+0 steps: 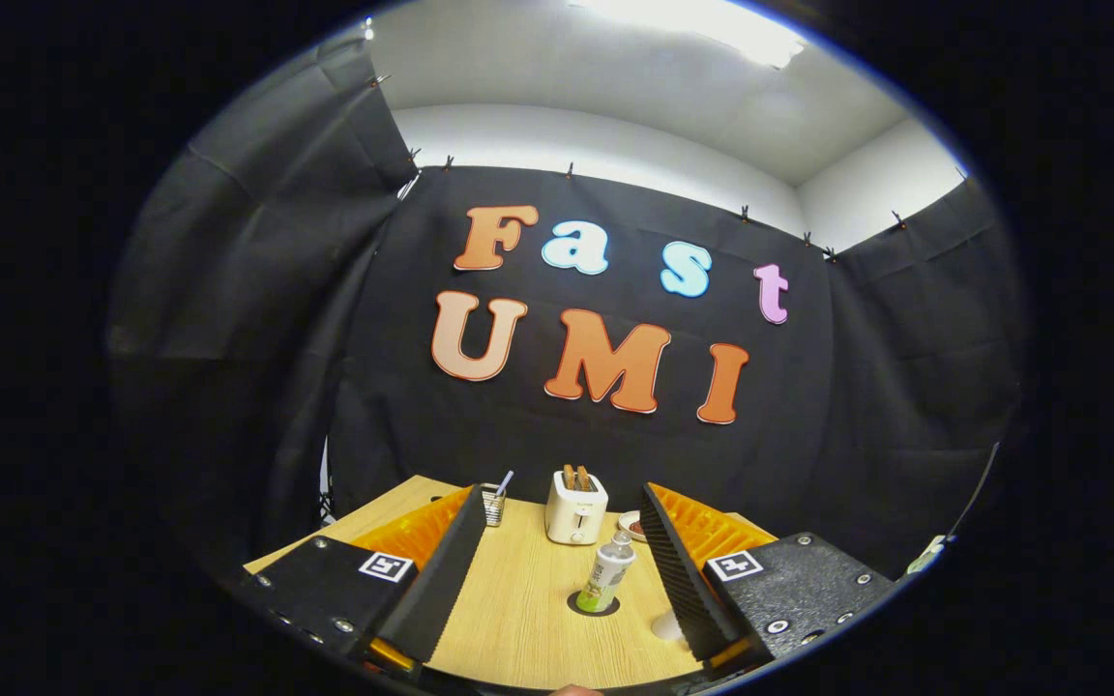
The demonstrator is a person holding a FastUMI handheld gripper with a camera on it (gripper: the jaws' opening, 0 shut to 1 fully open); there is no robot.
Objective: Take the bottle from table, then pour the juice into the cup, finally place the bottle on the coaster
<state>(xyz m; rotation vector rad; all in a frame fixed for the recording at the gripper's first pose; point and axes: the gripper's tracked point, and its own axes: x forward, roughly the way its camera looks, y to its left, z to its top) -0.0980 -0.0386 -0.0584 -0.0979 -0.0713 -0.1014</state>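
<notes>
So the claw (567, 522) is spread wide open, nothing between its fingers but bare wood, and it sits a bit above the counter (518, 619) looking across it. The bottle (605, 576) stands upright on a dark round coaster (593, 605), in the gap between the two fingers but closer to the right one, not touching either. It's a small clear bottle with a pale cap and some greenish stuff at the bottom. Right by the inner edge of the right finger there's a whitish round thing (666, 626), partly hidden, could be the cup but I honestly can't tell. Further back, beyond the bottle, a white toaster (575, 508) with two slices sticking out of the top. Left of that, near the left fingertip, a small glass (492, 505) with a straw or stick in it. A little plate (630, 525) peeks out just right of the toaster.
</notes>
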